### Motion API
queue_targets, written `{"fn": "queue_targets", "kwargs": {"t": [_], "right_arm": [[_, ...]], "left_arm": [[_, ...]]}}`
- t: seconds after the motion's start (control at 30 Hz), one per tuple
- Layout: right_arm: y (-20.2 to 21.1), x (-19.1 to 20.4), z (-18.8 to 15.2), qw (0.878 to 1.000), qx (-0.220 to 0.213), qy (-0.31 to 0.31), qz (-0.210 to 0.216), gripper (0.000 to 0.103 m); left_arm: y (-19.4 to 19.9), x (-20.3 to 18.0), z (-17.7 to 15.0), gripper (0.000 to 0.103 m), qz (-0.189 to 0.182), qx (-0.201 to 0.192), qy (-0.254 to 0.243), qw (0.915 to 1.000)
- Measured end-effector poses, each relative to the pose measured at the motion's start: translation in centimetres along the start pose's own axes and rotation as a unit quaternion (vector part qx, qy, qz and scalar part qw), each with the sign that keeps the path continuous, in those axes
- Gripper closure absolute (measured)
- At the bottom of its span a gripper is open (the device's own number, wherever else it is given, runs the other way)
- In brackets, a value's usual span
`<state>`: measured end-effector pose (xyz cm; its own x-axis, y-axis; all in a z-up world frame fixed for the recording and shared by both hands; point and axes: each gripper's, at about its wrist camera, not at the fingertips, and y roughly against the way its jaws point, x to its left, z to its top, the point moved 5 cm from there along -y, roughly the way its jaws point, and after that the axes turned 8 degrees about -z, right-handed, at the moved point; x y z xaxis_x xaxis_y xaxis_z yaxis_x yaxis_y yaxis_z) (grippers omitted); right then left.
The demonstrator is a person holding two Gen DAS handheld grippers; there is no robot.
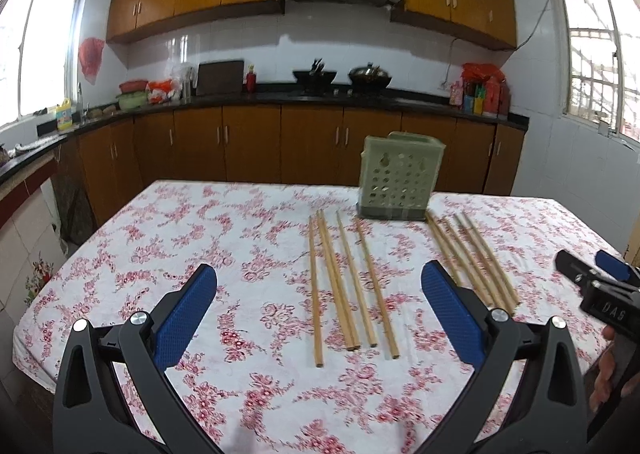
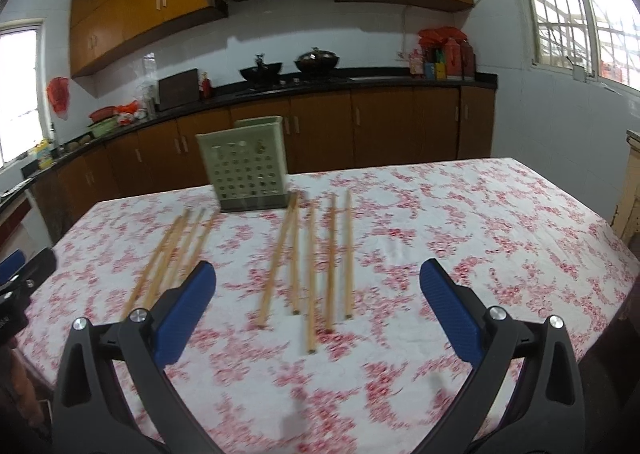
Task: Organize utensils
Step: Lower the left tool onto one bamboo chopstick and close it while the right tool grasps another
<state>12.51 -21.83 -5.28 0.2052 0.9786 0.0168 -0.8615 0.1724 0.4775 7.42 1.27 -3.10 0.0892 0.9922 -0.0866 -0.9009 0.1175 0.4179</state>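
A: What does the left wrist view show?

B: The left gripper [image 1: 318, 304] has its jaws wide open and holds nothing. It hangs above the table [image 1: 120, 254]. The green holder [image 1: 400, 177] stands upright at the far side. One group of chopsticks [image 1: 348, 286] lies flat just in front of the holder, to its left; a second group [image 1: 476, 258] lies in front of it, to its right. The right gripper [image 1: 600, 270] shows at the edge, well to the right of the holder.

A: And the right wrist view?

B: It is blurred. The right gripper [image 2: 318, 304] is also wide open and empty. The holder [image 2: 248, 169] stands far on the table [image 2: 520, 234], with the chopsticks [image 2: 316, 254] in front of it.
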Motion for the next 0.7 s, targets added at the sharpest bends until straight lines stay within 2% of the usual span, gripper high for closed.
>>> {"fn": "queue_targets", "kwargs": {"t": [0.13, 0.2, 0.27, 0.4, 0.57, 0.6, 0.63, 0.7], "right_arm": [[-3.7, -1.1, 1.0, 0.999, 0.043, -0.004, -0.023, 0.004], [-5.9, -1.4, 1.3, 0.997, 0.074, -0.004, -0.028, 0.009], [-8.1, -1.5, 1.3, 0.994, 0.107, -0.005, -0.034, 0.023], [-12.0, -1.0, 0.6, 0.986, 0.165, -0.010, -0.018, 0.038], [-15.5, -0.3, -0.7, 0.977, 0.212, 0.002, -0.015, 0.065], [-15.9, -0.2, -0.9, 0.976, 0.217, 0.002, -0.016, 0.068], [-16.3, -0.1, -1.2, 0.975, 0.222, 0.003, -0.017, 0.072], [-16.5, 0.0, -1.3, 0.977, 0.213, 0.011, -0.024, 0.077]], "left_arm": [[-2.7, 2.3, 0.2, 0.002, 0.018, 0.056, 0.034, 0.9977], [-4.3, 3.6, -0.2, 0.002, 0.016, 0.094, 0.062, 0.9936], [-5.2, 4.5, -0.7, 0.002, 0.015, 0.117, 0.080, 0.9898], [-6.7, 5.6, -1.3, 0.002, 0.027, 0.143, 0.079, 0.9861], [-8.2, 6.4, -1.7, 0.002, 0.017, 0.168, 0.092, 0.9813], [-8.4, 6.5, -1.8, 0.002, 0.015, 0.171, 0.097, 0.9804], [-8.6, 6.7, -1.9, 0.006, 0.013, 0.173, 0.101, 0.9796], [-9.2, 6.8, -1.9, 0.021, 0.008, 0.179, 0.101, 0.9787]]}}
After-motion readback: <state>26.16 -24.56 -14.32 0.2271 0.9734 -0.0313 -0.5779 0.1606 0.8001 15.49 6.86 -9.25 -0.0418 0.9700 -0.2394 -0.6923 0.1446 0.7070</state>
